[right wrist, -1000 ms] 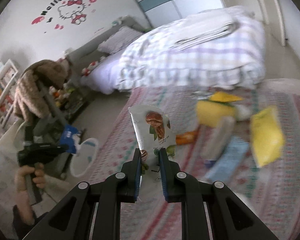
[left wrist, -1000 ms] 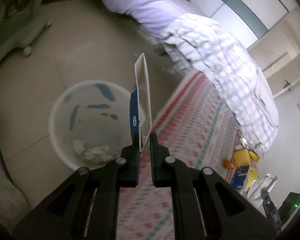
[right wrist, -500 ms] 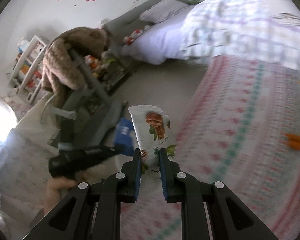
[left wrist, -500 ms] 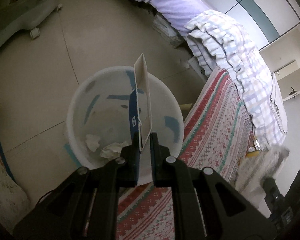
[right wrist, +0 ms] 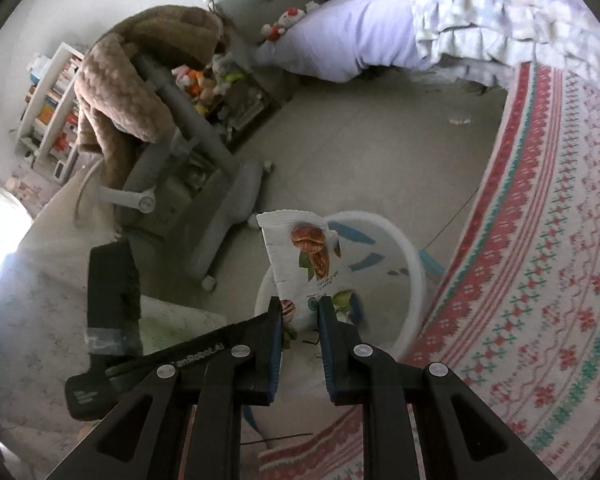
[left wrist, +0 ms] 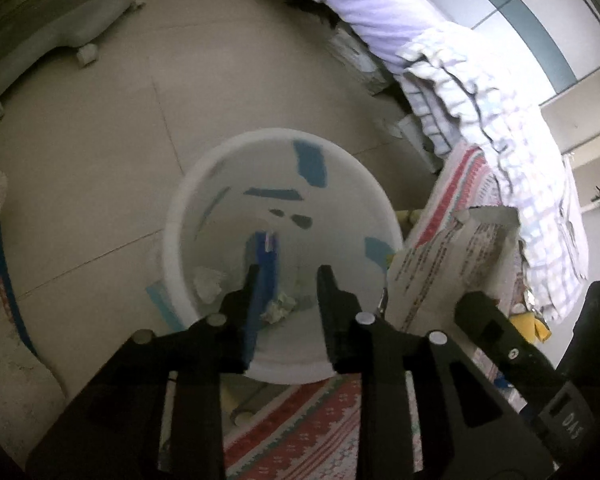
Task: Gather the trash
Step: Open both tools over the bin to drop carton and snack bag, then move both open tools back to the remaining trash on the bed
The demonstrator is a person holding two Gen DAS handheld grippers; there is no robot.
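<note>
Nearest in the left wrist view, the left tool [left wrist: 286, 280] stood with its fingers wide apart directly over one white bin [left wrist: 180, 216]. A blue and white flat packet [left wrist: 265, 256] lay blurred against the inner face of the left finger, inside the bin's mouth; whether it touched that finger could not be told. Three crumpled paper wads [left wrist: 278, 308] lay on the bin's bottom. Just right of the bin, one white snack pouch [left wrist: 448, 256] showed its printed back, gripped from below by the right tool.

In the right wrist view, the right tool [right wrist: 300, 316] was closed to a narrow gap on the lower end of that one snack pouch [right wrist: 300, 256], which stood upright with nut pictures on its face, in front of the bin [right wrist: 414, 280]. The left tool's black body [right wrist: 112, 292] sat at the left. The bin stood on the tiled floor [right wrist: 360, 152] beside one patterned rug [right wrist: 540, 280]. Farther off were one grey chair [right wrist: 204, 184] draped with a brown blanket [right wrist: 120, 80], and one bed [right wrist: 360, 40].
</note>
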